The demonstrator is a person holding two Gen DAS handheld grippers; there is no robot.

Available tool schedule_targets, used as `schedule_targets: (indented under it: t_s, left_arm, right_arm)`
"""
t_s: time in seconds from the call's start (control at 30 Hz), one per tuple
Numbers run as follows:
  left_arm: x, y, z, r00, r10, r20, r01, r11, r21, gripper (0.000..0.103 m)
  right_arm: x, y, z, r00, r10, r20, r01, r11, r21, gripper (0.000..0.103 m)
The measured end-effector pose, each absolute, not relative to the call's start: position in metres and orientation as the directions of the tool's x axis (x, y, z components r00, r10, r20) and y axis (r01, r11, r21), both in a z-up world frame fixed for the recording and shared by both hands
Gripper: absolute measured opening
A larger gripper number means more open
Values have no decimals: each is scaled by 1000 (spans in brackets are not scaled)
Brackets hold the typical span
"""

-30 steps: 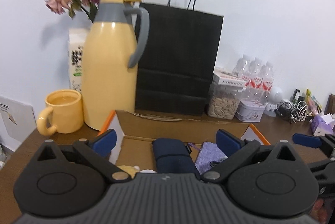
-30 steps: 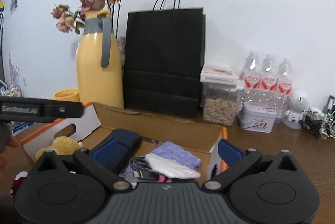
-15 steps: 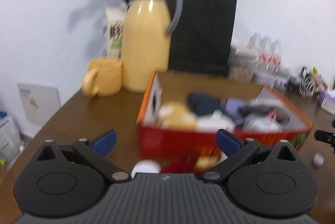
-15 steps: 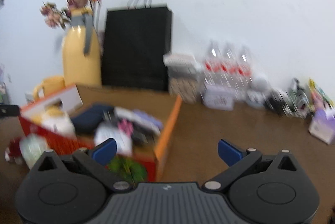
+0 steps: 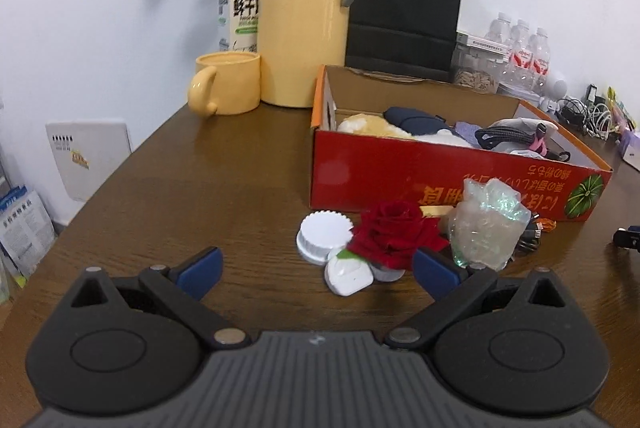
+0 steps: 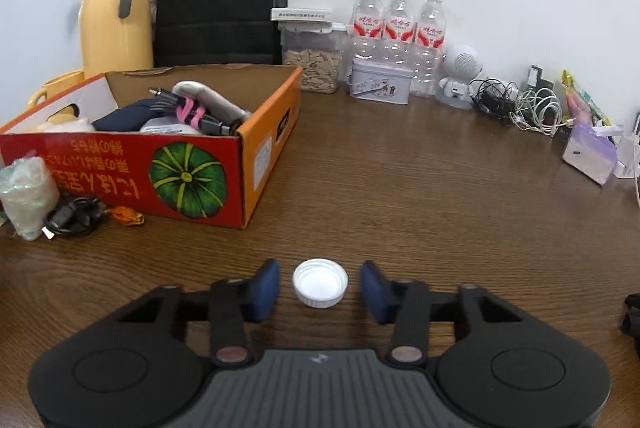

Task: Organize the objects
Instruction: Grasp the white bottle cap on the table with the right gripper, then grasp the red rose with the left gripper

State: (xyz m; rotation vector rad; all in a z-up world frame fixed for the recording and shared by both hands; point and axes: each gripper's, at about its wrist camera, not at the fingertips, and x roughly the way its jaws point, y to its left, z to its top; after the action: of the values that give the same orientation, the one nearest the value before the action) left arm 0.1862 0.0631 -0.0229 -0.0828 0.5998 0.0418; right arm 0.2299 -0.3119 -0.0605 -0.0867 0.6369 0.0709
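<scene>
A red and orange cardboard box (image 5: pixel 440 168) (image 6: pixel 120 164) holds a plush toy, a navy pouch and cables. In front of it lie a white ribbed lid (image 5: pixel 324 234), a white charger (image 5: pixel 349 274), a red rose (image 5: pixel 394 232), a crumpled plastic wrap (image 5: pixel 486 224) (image 6: pixel 26 194) and a black cable (image 6: pixel 72 218). My left gripper (image 5: pixel 316 268) is open and empty just before these items. My right gripper (image 6: pixel 320 286) is open, with a white bottle cap (image 6: pixel 320 283) on the table between its fingers, untouched.
A yellow thermos (image 5: pixel 304 12), yellow mug (image 5: pixel 226 82), milk carton (image 5: pixel 240 16) and black paper bag (image 5: pixel 404 0) stand at the back. Water bottles (image 6: pixel 396 28), a seed jar (image 6: pixel 312 60), a tin (image 6: pixel 380 82), a white robot figure (image 6: pixel 458 76), cables (image 6: pixel 520 104) and tissues (image 6: pixel 588 156) line the wall.
Both grippers have pulled back from above the box and come down near the table. The right one has narrowed around the bottle cap.
</scene>
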Motion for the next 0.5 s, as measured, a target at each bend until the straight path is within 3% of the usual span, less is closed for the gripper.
schedule_targets:
  t_s: [0.27, 0.5]
  left_arm:
    - [190, 61, -31, 814, 3, -581, -55, 996, -72, 103]
    - [187, 38, -19, 867, -55, -494, 57, 998, -11, 103]
  right_arm:
    - [214, -302, -52, 852, 57, -520, -101, 993, -55, 27]
    - [200, -282, -48, 863, 101, -495, -149, 987, -58, 27]
